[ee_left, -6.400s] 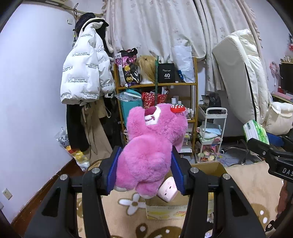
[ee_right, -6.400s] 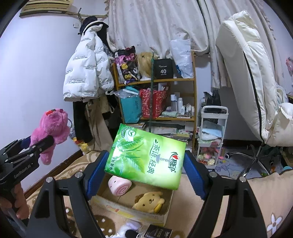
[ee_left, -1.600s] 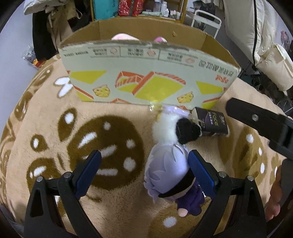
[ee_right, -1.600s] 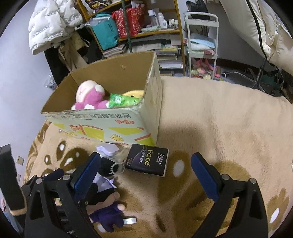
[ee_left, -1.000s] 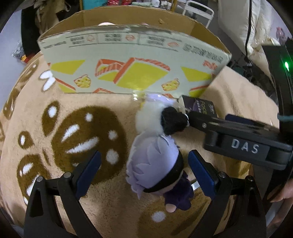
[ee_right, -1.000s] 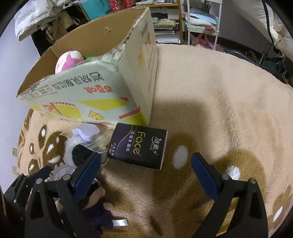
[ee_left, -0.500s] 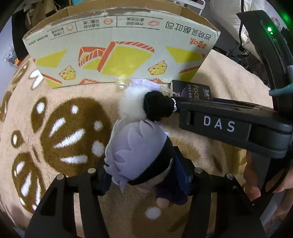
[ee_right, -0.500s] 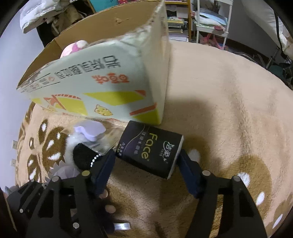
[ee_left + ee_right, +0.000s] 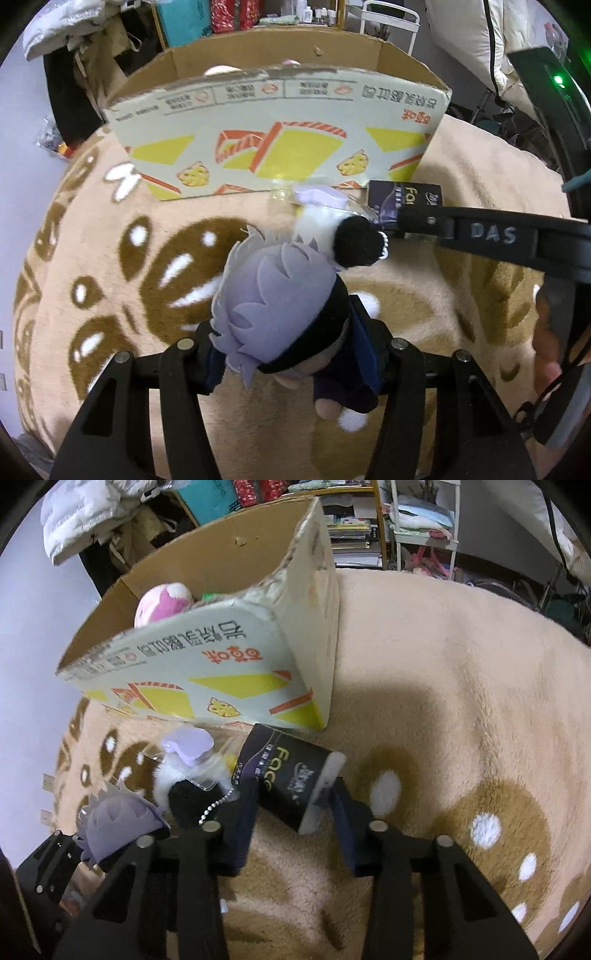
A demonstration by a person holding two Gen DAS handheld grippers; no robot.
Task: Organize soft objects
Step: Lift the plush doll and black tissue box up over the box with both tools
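A plush doll with lilac hair and dark clothes (image 9: 280, 306) sits between the blue pads of my left gripper (image 9: 291, 354), which is shut on it just above the rug. The doll (image 9: 118, 816) also shows at the lower left of the right wrist view. My right gripper (image 9: 291, 812) is closing on a black "Face" tissue pack (image 9: 288, 771); its pads touch the pack's sides and the pack is tipped up. Both lie in front of the open cardboard box (image 9: 280, 110), which holds a pink plush (image 9: 162, 598).
A black-and-white pom-pom keychain (image 9: 354, 240) lies between doll and tissue pack. Beige rug with brown patches (image 9: 461, 701) spreads to the right. A shelf, a white trolley (image 9: 421, 528) and hanging coats stand behind the box. A person's fingers (image 9: 546, 350) hold the right gripper.
The left jaws shut on the doll and raised it slightly. The right jaws narrowed from wide open onto the tissue pack, which tipped up.
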